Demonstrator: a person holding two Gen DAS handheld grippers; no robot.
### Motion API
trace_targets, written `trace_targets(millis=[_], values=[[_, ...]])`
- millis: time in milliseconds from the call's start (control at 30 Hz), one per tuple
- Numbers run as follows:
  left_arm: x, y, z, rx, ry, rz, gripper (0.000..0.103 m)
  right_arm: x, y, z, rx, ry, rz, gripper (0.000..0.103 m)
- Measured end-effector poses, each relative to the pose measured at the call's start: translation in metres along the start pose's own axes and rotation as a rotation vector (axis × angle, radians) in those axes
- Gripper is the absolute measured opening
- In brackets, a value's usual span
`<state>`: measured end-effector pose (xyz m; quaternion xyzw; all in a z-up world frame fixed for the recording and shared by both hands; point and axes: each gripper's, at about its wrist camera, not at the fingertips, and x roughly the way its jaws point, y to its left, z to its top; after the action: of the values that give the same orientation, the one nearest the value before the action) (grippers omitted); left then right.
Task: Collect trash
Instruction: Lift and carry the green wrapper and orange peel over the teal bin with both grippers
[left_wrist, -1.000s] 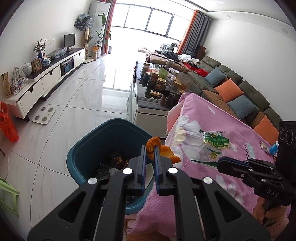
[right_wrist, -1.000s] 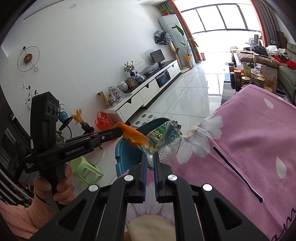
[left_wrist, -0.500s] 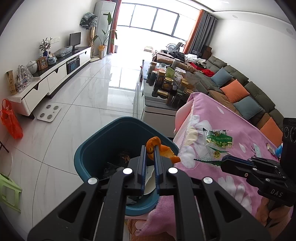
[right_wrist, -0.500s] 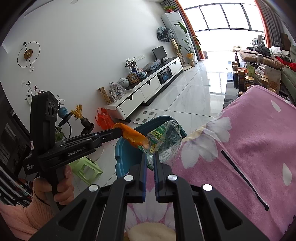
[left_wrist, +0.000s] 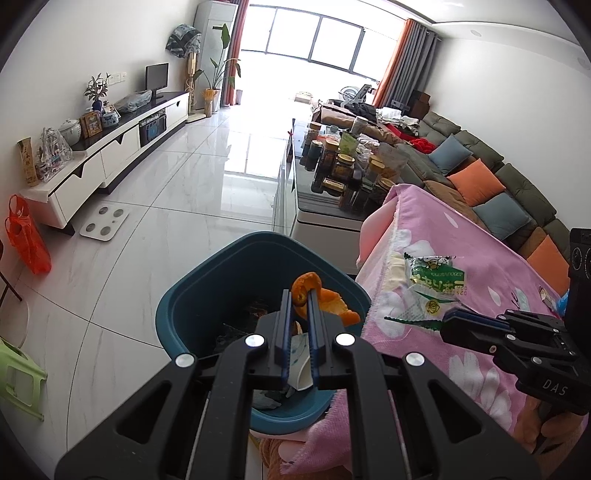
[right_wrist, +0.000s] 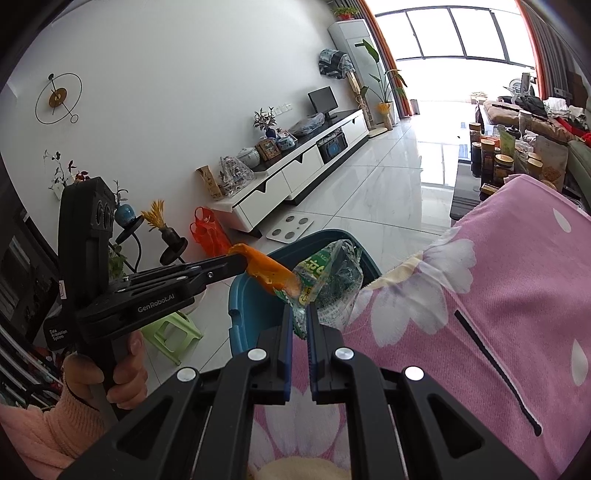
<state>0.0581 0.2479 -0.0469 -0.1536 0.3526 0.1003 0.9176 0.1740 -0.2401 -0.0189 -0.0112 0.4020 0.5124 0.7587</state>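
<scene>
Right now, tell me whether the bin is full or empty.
Partly full: the bin holds dark scraps and white pieces at its bottom, with its walls bare above.

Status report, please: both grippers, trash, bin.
Left gripper shut on orange peel, above blue bin. Right gripper shut on green wrapper. Nothing blocking.

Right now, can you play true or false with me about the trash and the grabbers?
1. The left gripper is pinching an orange peel. True.
2. The right gripper is open and holds nothing. False: it is shut on a green snack wrapper.
3. The trash bin is red. False: it is dark teal.
4. The orange peel hangs above the bin's opening. True.
5. The bin has nothing in it. False: scraps already lie at the bottom.
6. A pink flowered cloth covers the table beside the bin. True.
</scene>
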Motion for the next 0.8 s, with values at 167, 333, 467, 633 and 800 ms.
trace_targets(millis=[167,333,467,633,800], values=[[0.005,0.004,0.0,-0.007,0.005,0.01,0.008,0.009,0.004,0.001,-0.004,0.014,0.0,0.006],[0.009,0.005,-0.001,-0.013,0.008,0.019,0.008,0.015,0.008,0.002,-0.008,0.025,-0.002,0.006],[0.013,0.005,-0.001,-0.016,0.013,0.022,0.008,0.018,0.008,0.003,-0.002,0.032,0.001,0.006],[0.017,0.007,-0.003,-0.022,0.017,0.028,0.008,0.025,0.007,0.005,0.008,0.045,0.007,0.006],[0.026,0.008,-0.005,-0.03,0.03,0.038,0.008,0.035,0.008,0.01,0.007,0.063,0.01,0.006]])
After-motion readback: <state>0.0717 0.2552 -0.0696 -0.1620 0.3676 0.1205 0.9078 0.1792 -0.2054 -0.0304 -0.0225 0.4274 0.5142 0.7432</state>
